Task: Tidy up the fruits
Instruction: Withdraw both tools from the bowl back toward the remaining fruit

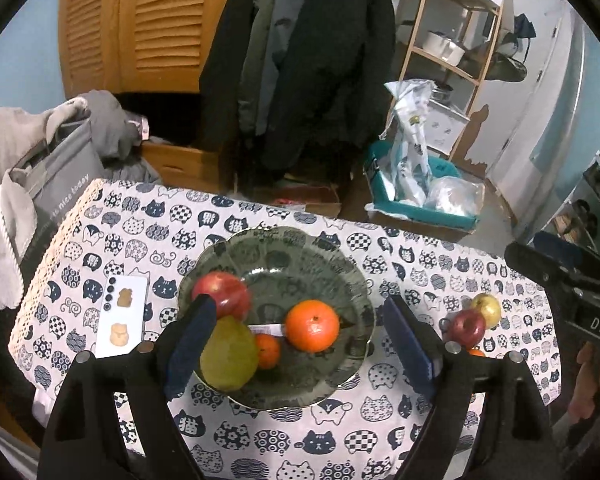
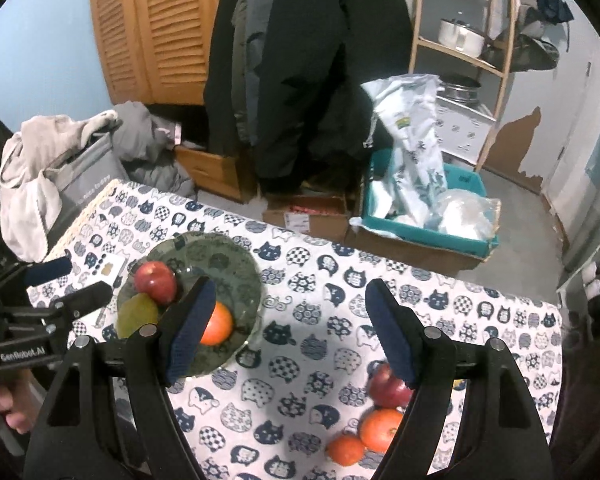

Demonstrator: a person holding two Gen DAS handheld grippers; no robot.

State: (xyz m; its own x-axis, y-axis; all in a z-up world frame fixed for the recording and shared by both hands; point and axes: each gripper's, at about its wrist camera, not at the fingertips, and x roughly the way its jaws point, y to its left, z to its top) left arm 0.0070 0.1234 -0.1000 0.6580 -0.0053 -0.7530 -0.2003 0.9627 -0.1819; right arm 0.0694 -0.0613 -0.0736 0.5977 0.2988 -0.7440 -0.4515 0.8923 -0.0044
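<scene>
A green glass plate (image 1: 320,264) (image 2: 228,268) sits mid-table. On it lie a red apple (image 1: 222,294) (image 2: 155,280), a green pear (image 1: 229,354) (image 2: 137,314), a large orange (image 1: 312,325) (image 2: 218,324) and a small tangerine (image 1: 269,351). My left gripper (image 1: 296,344) is open and empty above the plate's near side; it also shows in the right wrist view (image 2: 70,282). My right gripper (image 2: 288,328) is open and empty over the cloth. Loose fruit lies at the right: a red apple (image 1: 467,327) (image 2: 388,388), a yellow apple (image 1: 486,309), an orange (image 2: 381,429) and a tangerine (image 2: 345,449).
A white phone (image 1: 122,316) lies left of the plate on the cat-print tablecloth (image 1: 400,408). Behind the table are hanging coats (image 1: 300,60), a teal box (image 1: 420,204), cardboard boxes, a wooden shelf (image 1: 456,40), and a grey bag (image 1: 56,184) at left.
</scene>
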